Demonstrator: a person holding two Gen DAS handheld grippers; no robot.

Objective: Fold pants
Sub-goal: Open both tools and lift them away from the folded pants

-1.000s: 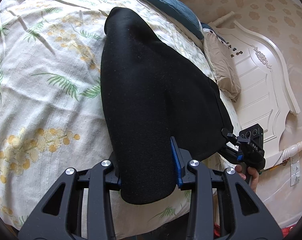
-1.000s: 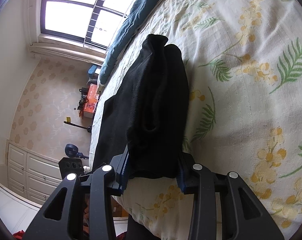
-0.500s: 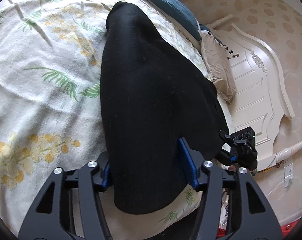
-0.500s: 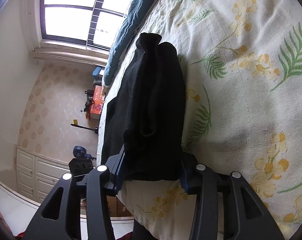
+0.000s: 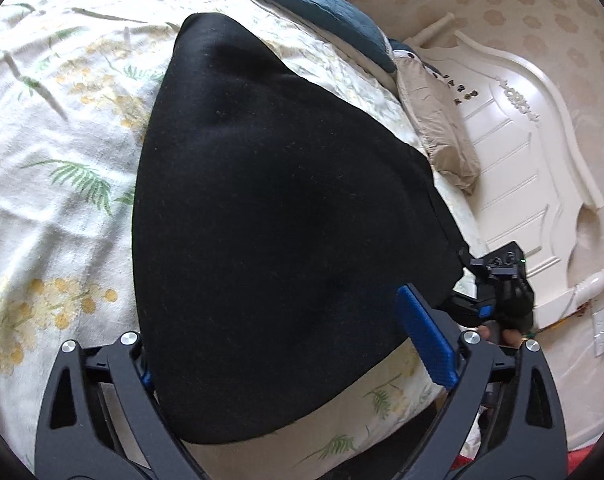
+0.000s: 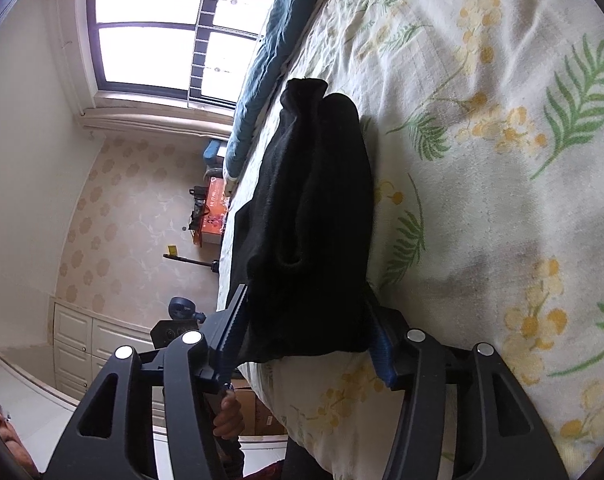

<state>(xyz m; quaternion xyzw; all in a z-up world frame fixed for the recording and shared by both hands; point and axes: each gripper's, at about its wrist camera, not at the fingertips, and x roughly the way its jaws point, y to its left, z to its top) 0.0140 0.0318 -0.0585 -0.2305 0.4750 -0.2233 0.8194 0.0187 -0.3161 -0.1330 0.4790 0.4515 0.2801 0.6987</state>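
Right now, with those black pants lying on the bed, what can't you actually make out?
- Left wrist view: the left blue pad; the black pants cover most of it.
- Right wrist view: the pants' far half, hidden behind its own bulge.
- Both views: the bed's near edge, cut off by the frame and the jaws.
- Right wrist view: the orange box's print, too small.

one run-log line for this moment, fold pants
stage: releasing fold | left gripper: opening, pad off black pants | right gripper: opening, pants edge between jaws | pants: on floral bedspread
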